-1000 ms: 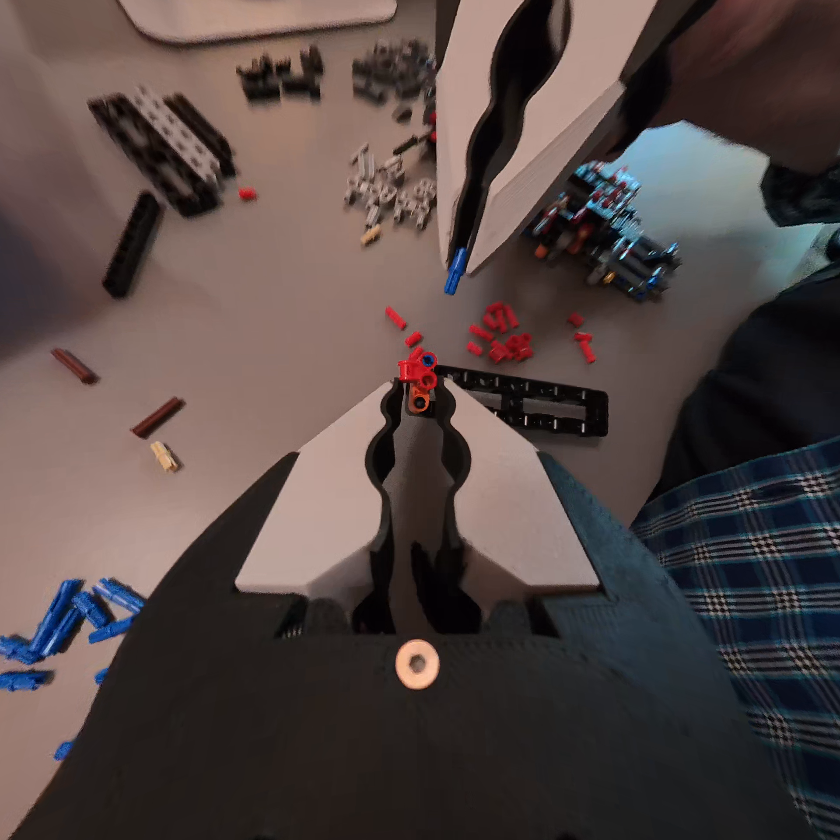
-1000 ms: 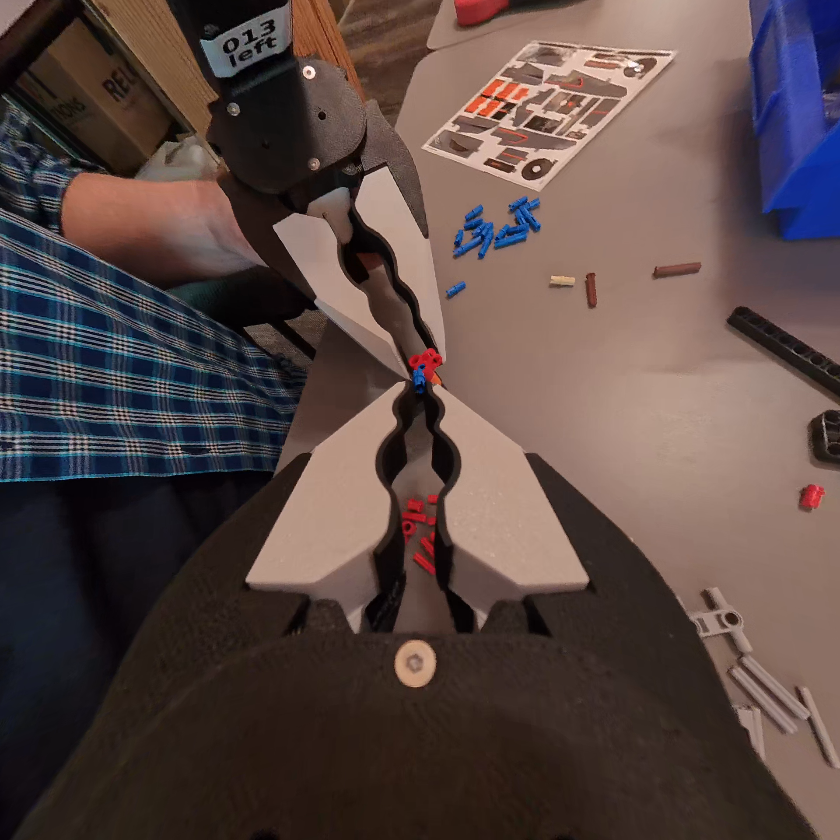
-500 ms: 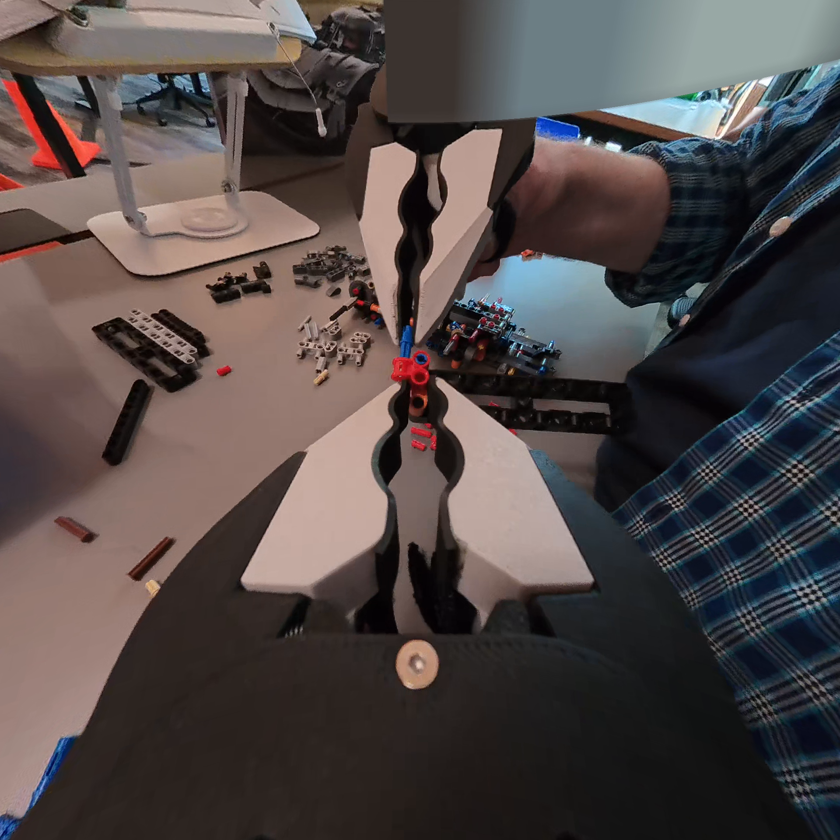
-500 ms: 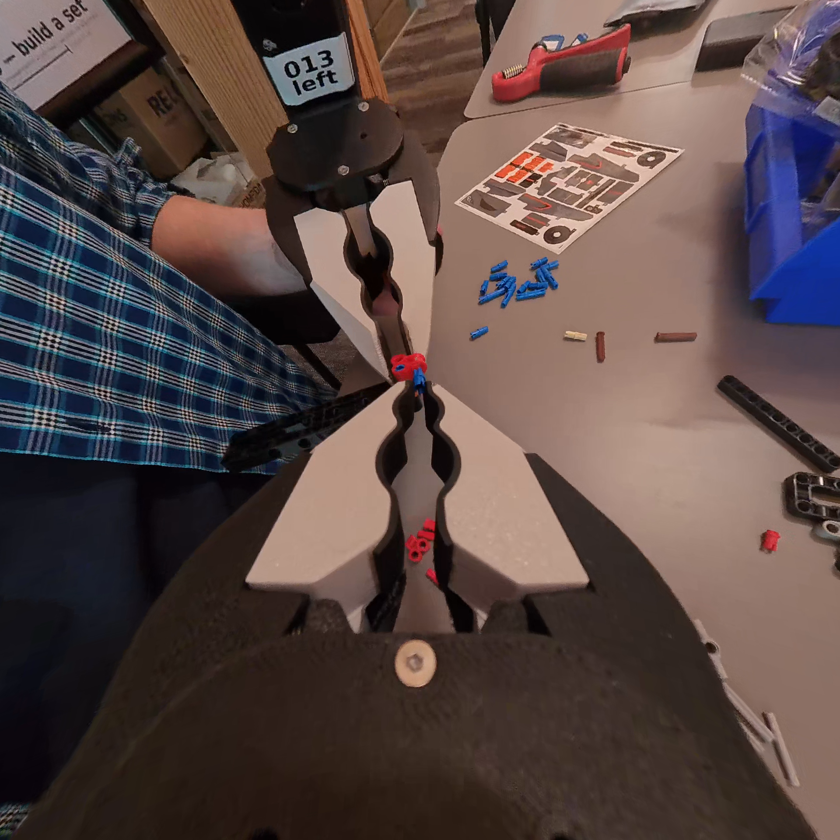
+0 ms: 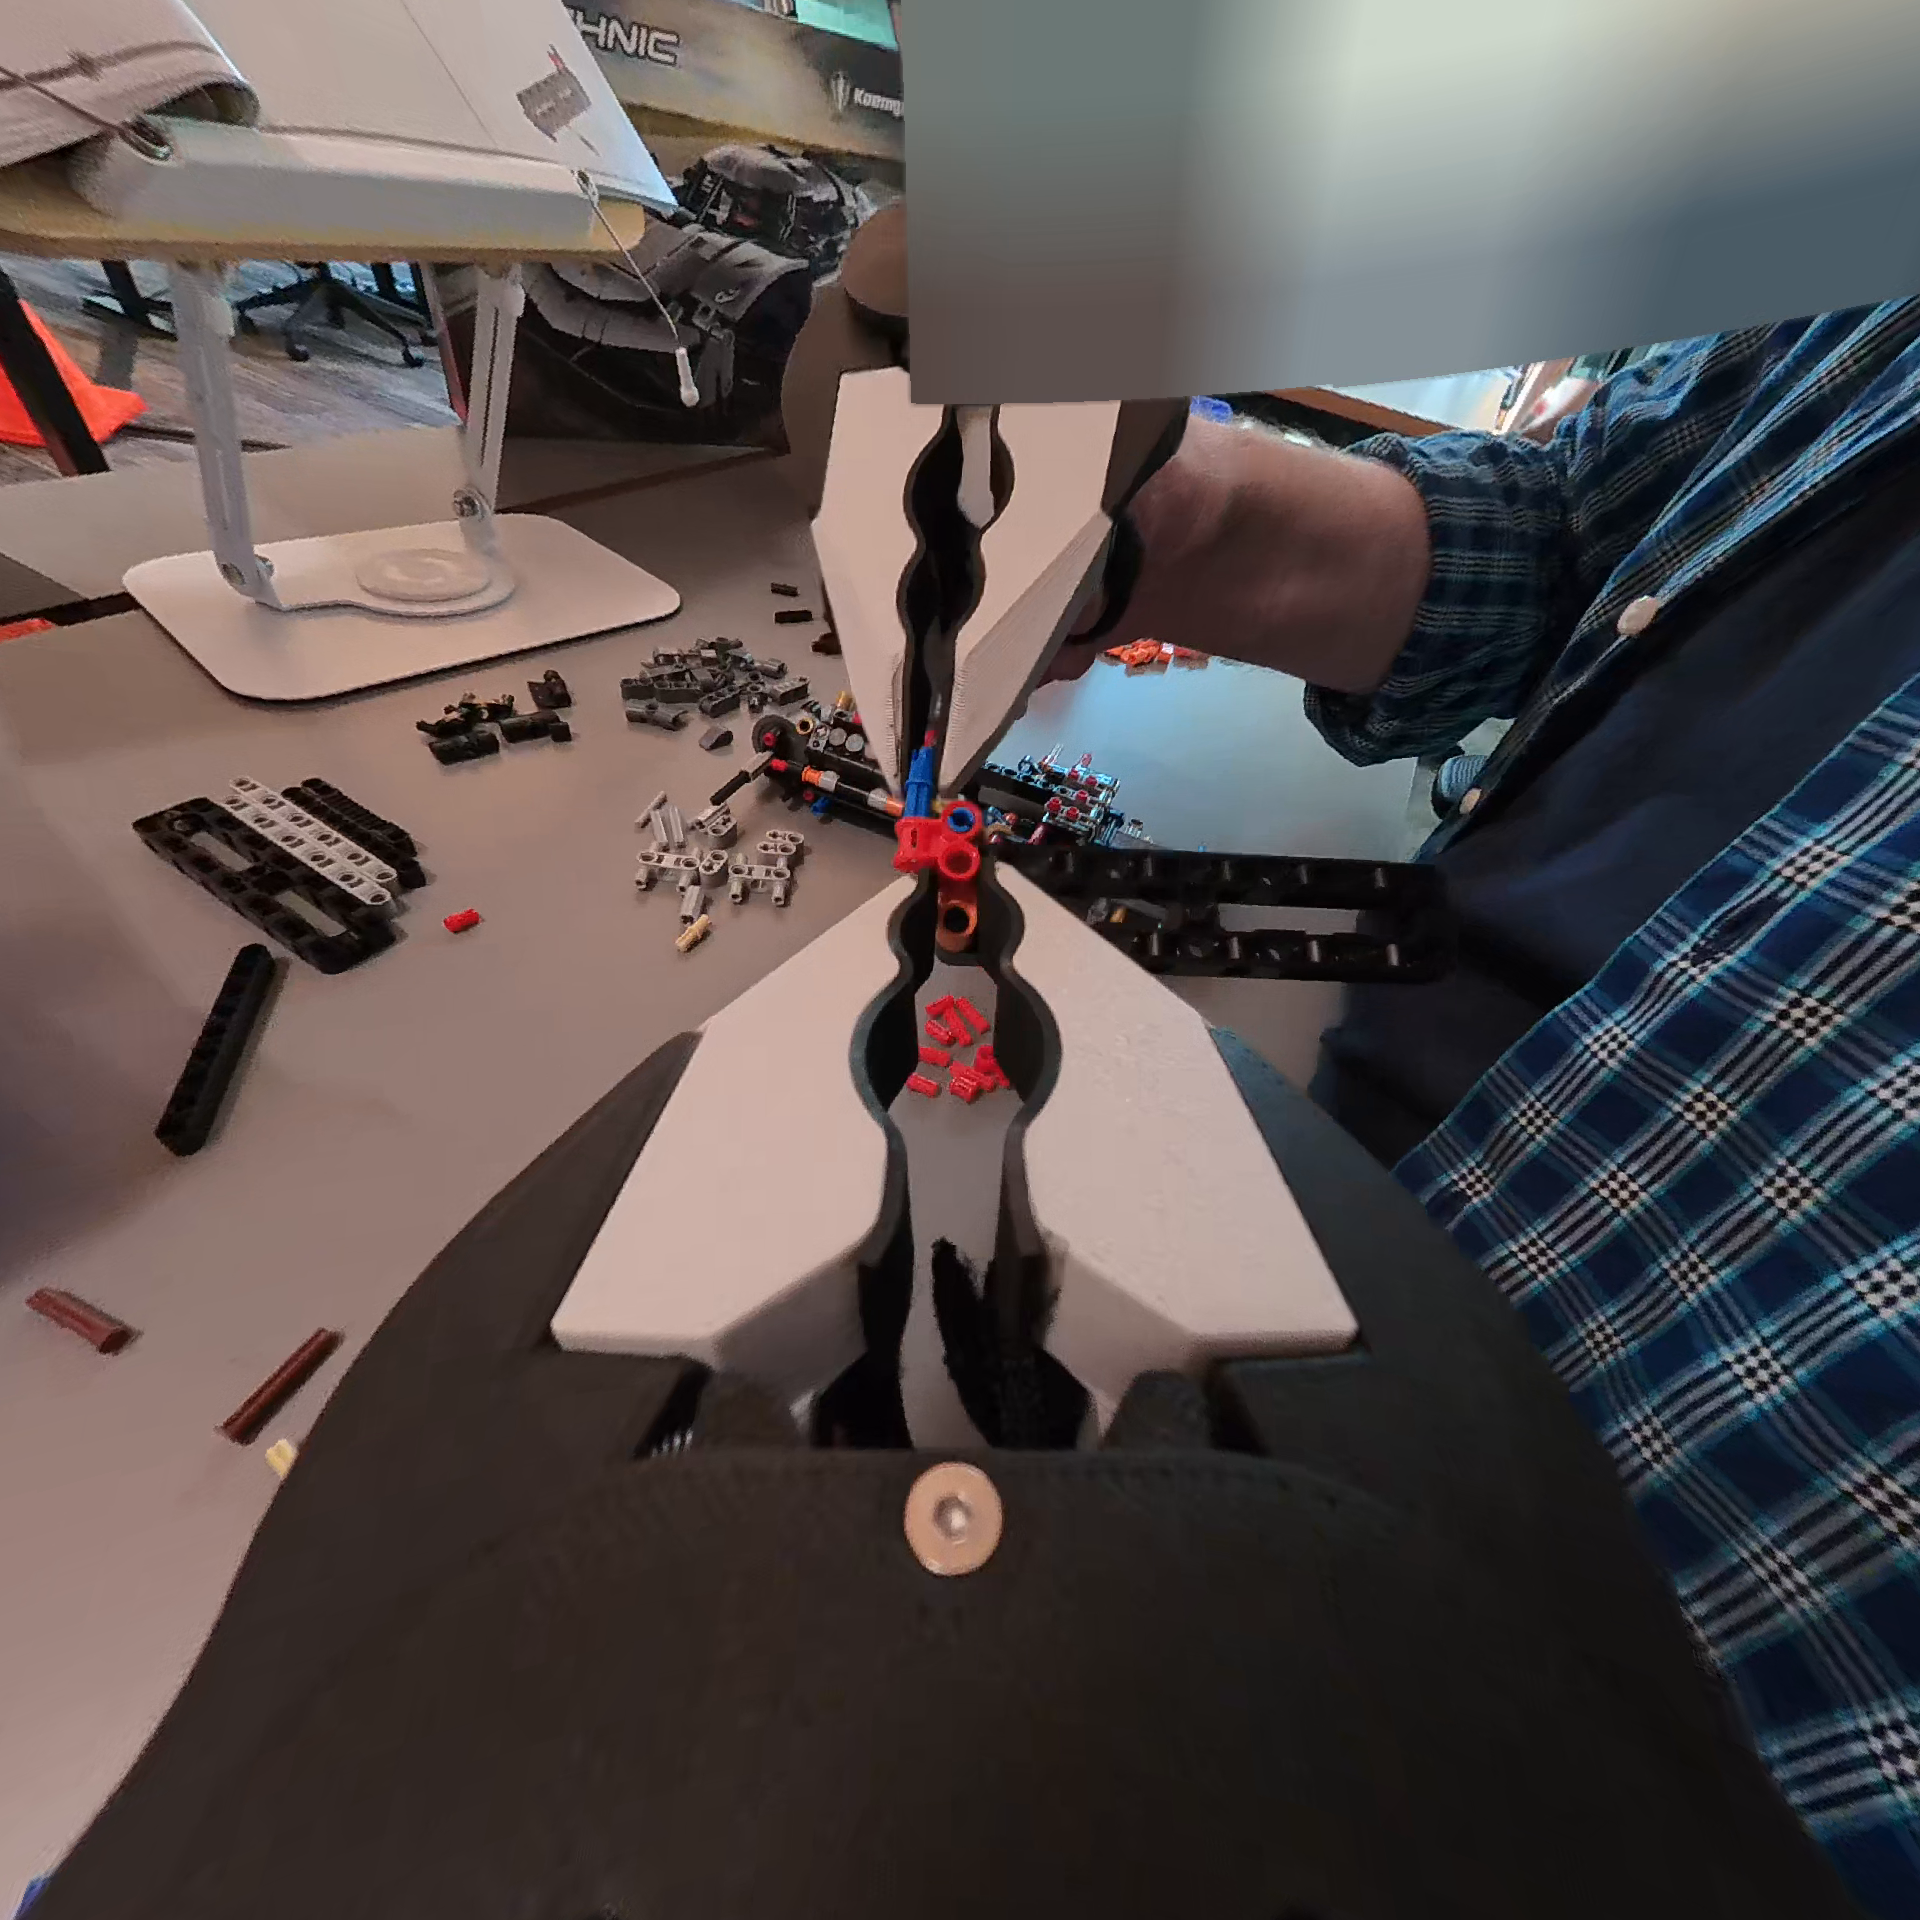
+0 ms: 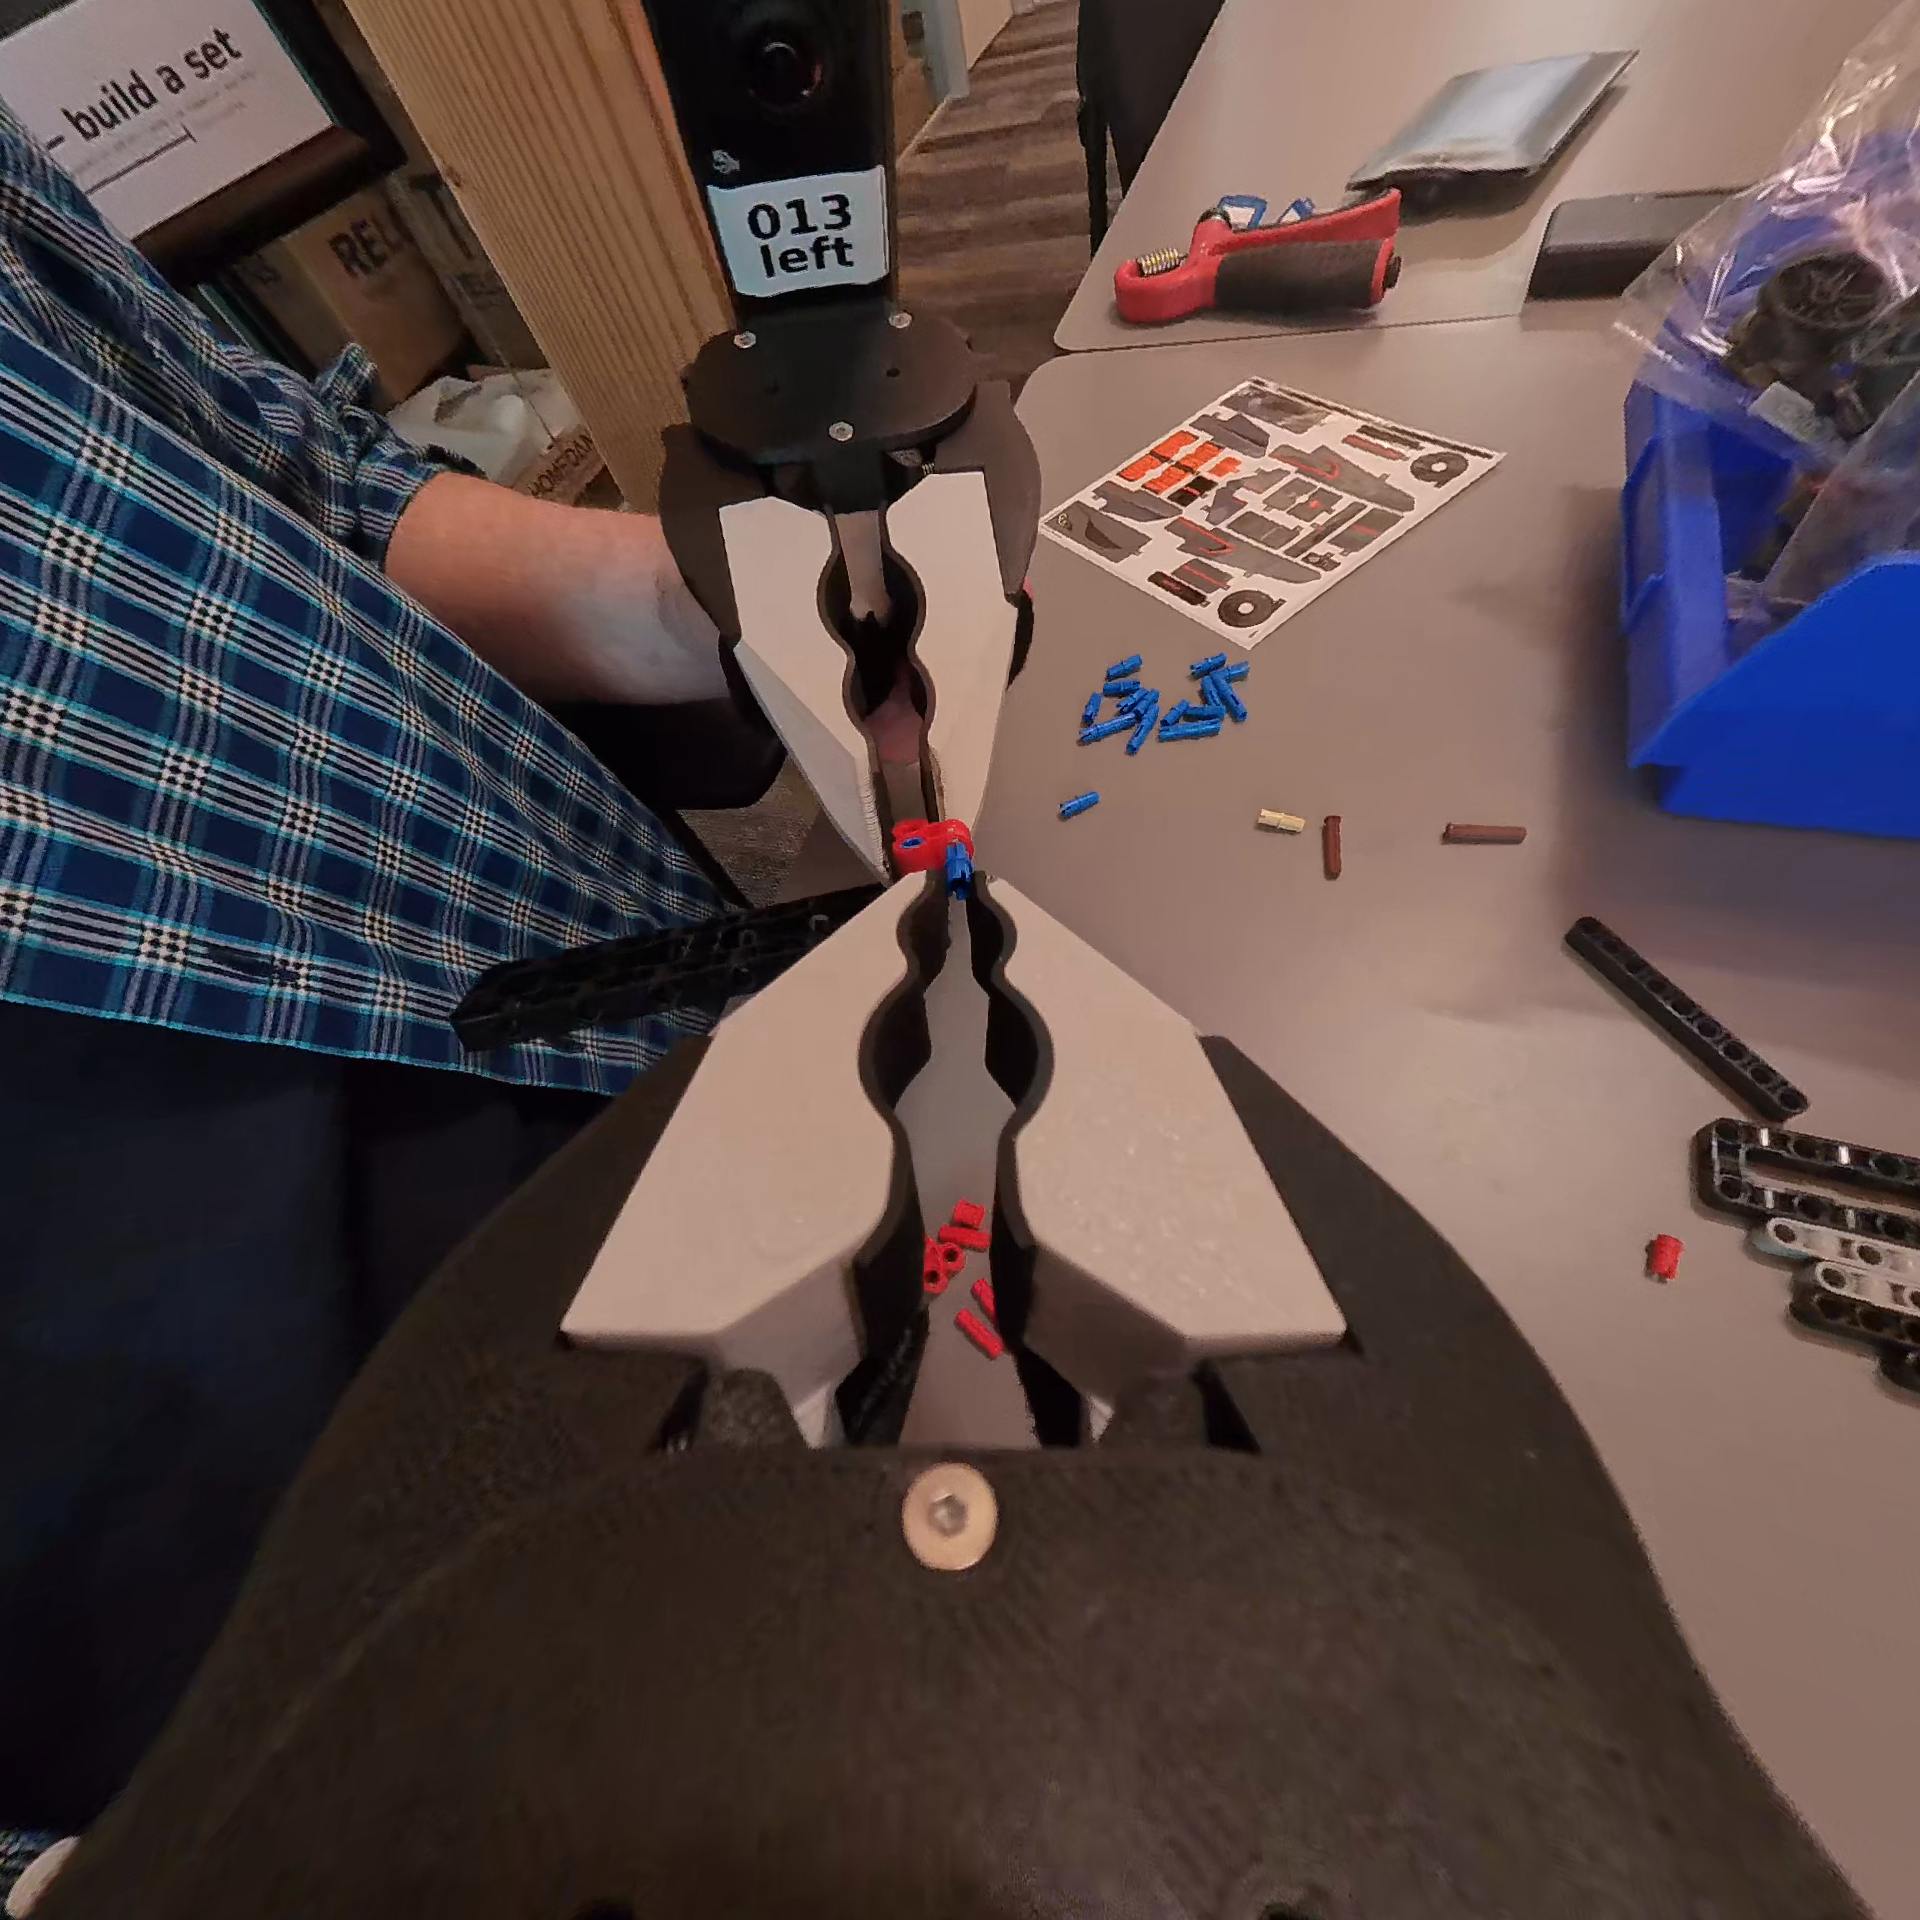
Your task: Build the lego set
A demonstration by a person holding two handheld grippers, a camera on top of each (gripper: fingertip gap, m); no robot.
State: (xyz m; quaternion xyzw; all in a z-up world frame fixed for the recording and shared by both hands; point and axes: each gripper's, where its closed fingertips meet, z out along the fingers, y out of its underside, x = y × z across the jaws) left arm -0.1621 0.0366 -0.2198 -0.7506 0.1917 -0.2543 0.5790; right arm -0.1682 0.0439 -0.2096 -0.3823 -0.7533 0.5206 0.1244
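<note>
While both tools met tip to tip above the counter (image 5: 436,1081), we saw the left tool (image 5: 948,894) clamped on a small red connector (image 5: 935,844) with an orange piece (image 5: 954,921) below it. The right tool (image 6: 956,894) pinched a blue pin (image 6: 956,869), whose end touched the connector. Loose red pins (image 5: 961,1060) lay on the counter beneath, near a long black frame (image 5: 1268,914).

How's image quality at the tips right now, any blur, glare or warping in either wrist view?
Left wrist view: red connector and blue pin sharp; table edges fisheye-curved; pale-blue window glare beyond the right gripper. Right wrist view: tips crisp, left gripper sharp, blue bin stretched at the frame edge.
</note>
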